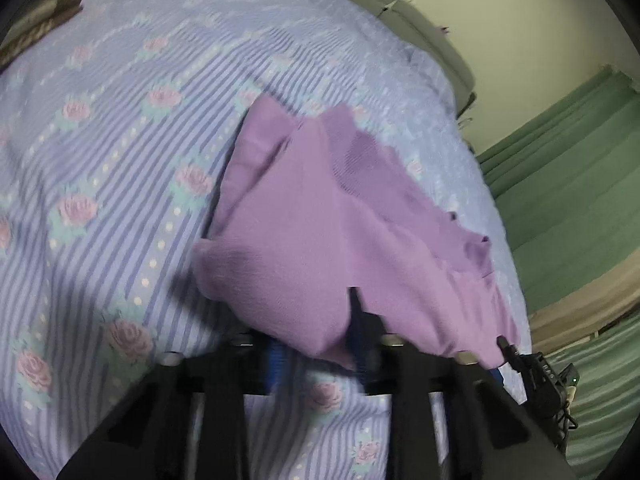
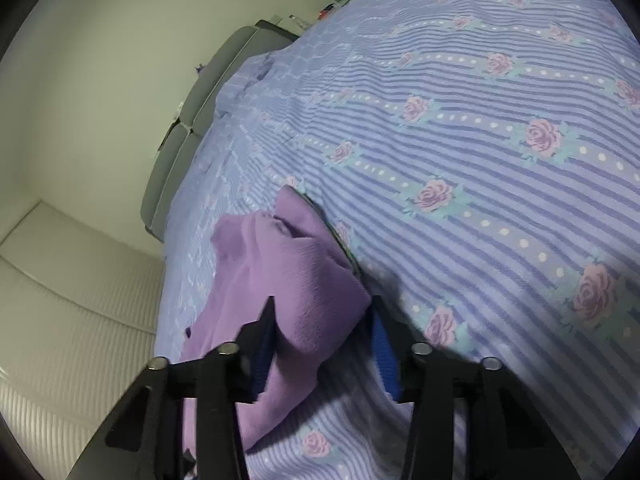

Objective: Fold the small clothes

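A small purple knit garment (image 1: 320, 220) lies crumpled on a blue striped bedspread with pink roses (image 1: 120, 140). My left gripper (image 1: 316, 336) has its jaws apart, with the garment's near edge draped between and over its fingers. In the right wrist view the same purple garment (image 2: 280, 272) lies bunched between the fingers of my right gripper (image 2: 324, 320), whose jaws also stand apart. The other gripper's black tip (image 1: 520, 360) shows at the garment's right edge in the left wrist view.
The bedspread (image 2: 480, 140) covers the whole bed. A grey padded headboard (image 2: 208, 92) and a pale wall (image 2: 100, 80) lie behind it. Green curtains (image 1: 568, 200) hang at the right. A patterned cloth (image 1: 40, 20) lies at the bed's far left corner.
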### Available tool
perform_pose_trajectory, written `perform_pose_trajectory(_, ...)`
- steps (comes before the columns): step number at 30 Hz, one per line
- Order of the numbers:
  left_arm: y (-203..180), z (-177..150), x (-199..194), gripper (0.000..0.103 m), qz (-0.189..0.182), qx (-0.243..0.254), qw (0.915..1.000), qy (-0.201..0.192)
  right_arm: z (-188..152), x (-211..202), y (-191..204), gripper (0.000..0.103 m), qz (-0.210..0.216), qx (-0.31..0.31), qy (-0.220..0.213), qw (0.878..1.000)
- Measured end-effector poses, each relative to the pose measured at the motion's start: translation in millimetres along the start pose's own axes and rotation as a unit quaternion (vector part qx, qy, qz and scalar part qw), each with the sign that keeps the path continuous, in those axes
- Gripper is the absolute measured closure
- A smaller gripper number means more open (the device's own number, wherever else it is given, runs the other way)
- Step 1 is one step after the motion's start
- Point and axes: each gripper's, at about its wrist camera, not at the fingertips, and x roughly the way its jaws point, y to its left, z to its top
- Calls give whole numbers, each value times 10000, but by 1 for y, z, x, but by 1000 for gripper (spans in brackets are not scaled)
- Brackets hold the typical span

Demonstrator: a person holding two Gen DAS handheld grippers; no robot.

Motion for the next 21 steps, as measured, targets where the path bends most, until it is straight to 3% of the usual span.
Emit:
perform_pose_trajectory(2, 1, 9, -14, 86, -207, -27, 9996, -183, -2, -7, 6, 75, -69, -177, -93, 9998)
perform_pose_trajectory(4, 6, 19, -24, 86, -431, -89, 9987, -269, -5, -16, 25, 77, -522, -865, -200, 9947)
perform_pose_trajectory(6, 11, 25, -27, 87, -424, -17, 9986, -313, -13, -25, 52, 78, -793, -1839, -356, 9791)
perform_pose_trajectory(10, 32, 14, -9, 86, -282, -159, 9995, 39, -24, -27, 74, 78, -1023, -2683, -288, 9575)
perform_pose_trajectory(15, 40, 3, 1, 85, -180, -109, 9997, 91, -28, -11, 43, 78, -1216, -2375, -8, 9637)
perform_pose_trajectory(18, 38, 3, 1, 77, -67, -46, 9999, 82, -30, -10, 35, 75, -1273, -2356, -27, 9635)
perform_pose_trajectory(20, 35, 2, -3, 71, 53, 94, 9999, 72, -29, -9, 34, 61, -1361, -2325, 7, 9630)
perform_pose_trajectory(21, 32, 1, -7, 63, 162, 215, 9996, 56, -28, -11, 36, 56, -1507, -2325, -9, 9608)
